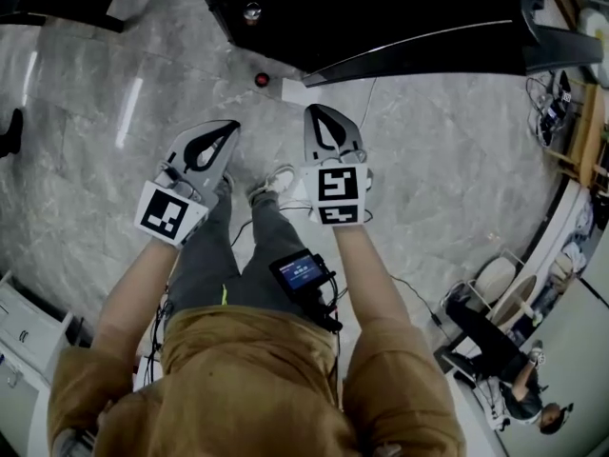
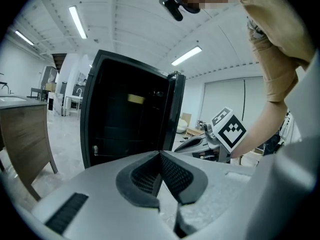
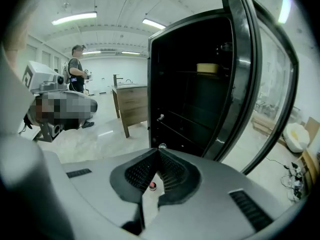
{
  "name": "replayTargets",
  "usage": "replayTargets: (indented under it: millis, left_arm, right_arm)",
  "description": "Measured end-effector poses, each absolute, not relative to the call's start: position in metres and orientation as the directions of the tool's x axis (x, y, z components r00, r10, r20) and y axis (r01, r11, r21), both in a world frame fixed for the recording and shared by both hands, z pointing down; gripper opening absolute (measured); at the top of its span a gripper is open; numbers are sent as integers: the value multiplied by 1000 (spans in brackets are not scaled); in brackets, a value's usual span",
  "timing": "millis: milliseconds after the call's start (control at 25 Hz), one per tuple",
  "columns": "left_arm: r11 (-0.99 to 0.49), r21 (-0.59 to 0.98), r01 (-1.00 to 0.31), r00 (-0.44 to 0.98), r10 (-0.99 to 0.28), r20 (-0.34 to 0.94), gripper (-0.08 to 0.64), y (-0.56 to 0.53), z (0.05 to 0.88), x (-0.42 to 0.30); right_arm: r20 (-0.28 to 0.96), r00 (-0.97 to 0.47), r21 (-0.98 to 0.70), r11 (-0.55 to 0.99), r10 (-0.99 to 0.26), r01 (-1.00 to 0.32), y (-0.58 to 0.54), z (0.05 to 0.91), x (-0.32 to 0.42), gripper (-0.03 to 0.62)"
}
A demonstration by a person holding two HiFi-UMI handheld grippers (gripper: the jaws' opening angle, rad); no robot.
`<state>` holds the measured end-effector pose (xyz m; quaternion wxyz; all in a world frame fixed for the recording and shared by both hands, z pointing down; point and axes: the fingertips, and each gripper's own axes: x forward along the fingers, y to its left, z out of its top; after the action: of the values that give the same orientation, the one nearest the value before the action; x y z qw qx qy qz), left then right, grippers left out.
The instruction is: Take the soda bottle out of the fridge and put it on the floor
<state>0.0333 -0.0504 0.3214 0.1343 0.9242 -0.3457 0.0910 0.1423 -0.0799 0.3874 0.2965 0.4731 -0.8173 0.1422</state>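
The black fridge [image 1: 381, 8] stands with its door [image 1: 428, 53] swung open; its inside [image 3: 190, 109] is dark, with a yellow thing [image 3: 207, 68] on an upper shelf. A small dark round thing with a red cap [image 1: 262, 80], seemingly the soda bottle seen from above, stands on the marble floor in front of the fridge; the cap [image 3: 152, 185] also shows through the slit below the right jaws. My left gripper [image 1: 228, 129] and right gripper [image 1: 317, 112] hang side by side above the floor, short of the bottle. Both are shut and hold nothing.
A silvery round knob [image 1: 251, 11] sits at the fridge's base. A wooden cabinet [image 3: 131, 104] stands left of the fridge, with a person [image 3: 77, 69] standing farther back. White drawers [image 1: 19, 341] are at lower left, a seated person [image 1: 514, 369] at lower right. Cables [image 1: 419, 303] trail over the floor.
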Motion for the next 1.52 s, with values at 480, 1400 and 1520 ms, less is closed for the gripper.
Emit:
replayTargets:
  millis: [480, 1400, 1520]
  left_arm:
    - [-756, 136, -640, 767, -619, 165, 0, -61, 198, 21]
    - [-710, 16, -704, 707, -702, -79, 2, -65, 5, -45]
    - [-705, 5, -709, 701, -706, -104, 2, -62, -8, -58]
  right_arm:
    - [484, -351, 33, 418, -801, -908, -88, 258, 145, 0]
    - [217, -276, 64, 296, -936, -953, -95, 64, 164, 0]
    - [157, -262, 74, 275, -952, -958, -94, 34, 161, 0]
